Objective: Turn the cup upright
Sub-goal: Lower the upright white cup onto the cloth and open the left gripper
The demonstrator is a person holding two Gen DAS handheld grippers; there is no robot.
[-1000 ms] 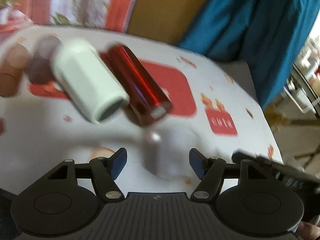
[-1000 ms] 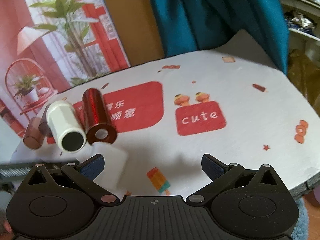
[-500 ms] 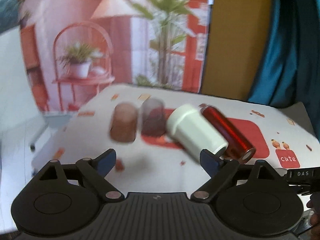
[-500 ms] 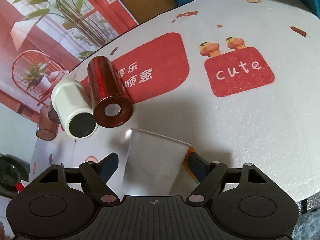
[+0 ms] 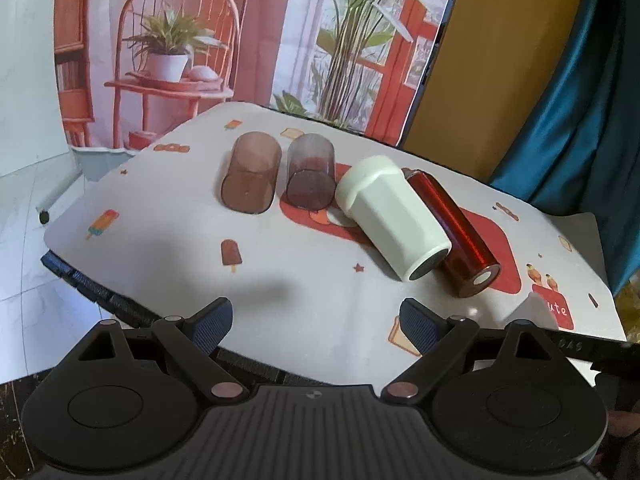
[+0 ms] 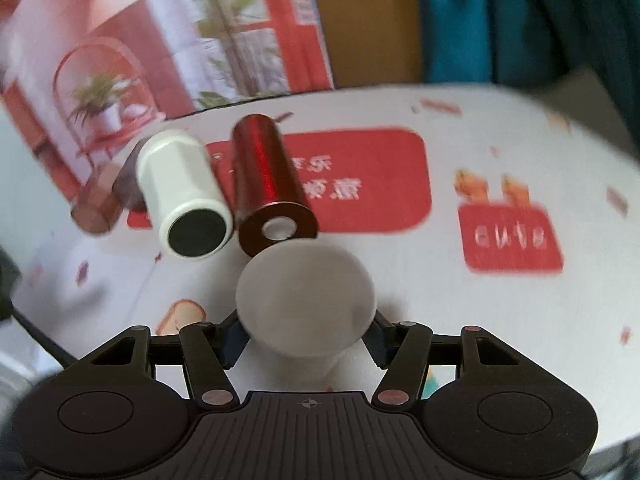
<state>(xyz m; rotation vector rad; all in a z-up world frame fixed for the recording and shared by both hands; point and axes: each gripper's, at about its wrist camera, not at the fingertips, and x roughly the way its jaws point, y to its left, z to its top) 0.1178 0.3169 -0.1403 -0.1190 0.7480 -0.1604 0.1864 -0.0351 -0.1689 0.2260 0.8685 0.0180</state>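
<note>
My right gripper (image 6: 306, 342) is shut on a white paper cup (image 6: 306, 304). The cup is held above the table and tilted, its wide end toward the camera; blur hides which end that is. My left gripper (image 5: 316, 320) is open and empty, over the table's near left edge. A white ribbed cup (image 5: 394, 222) and a red metallic cup (image 5: 456, 236) lie on their sides side by side. They also show in the right wrist view, white cup (image 6: 184, 200) and red cup (image 6: 268, 184), just beyond the held cup.
Two brown translucent cups (image 5: 252, 178) (image 5: 312, 176) lie on their sides at the far left of the printed tablecloth (image 5: 304, 272). A plant backdrop and a blue curtain (image 5: 580, 120) stand behind the table. The table's left edge drops to the floor.
My right gripper closed on the white paper cup and lifted it off the table, tilting it. My left gripper drew back to the left, away from the cups.
</note>
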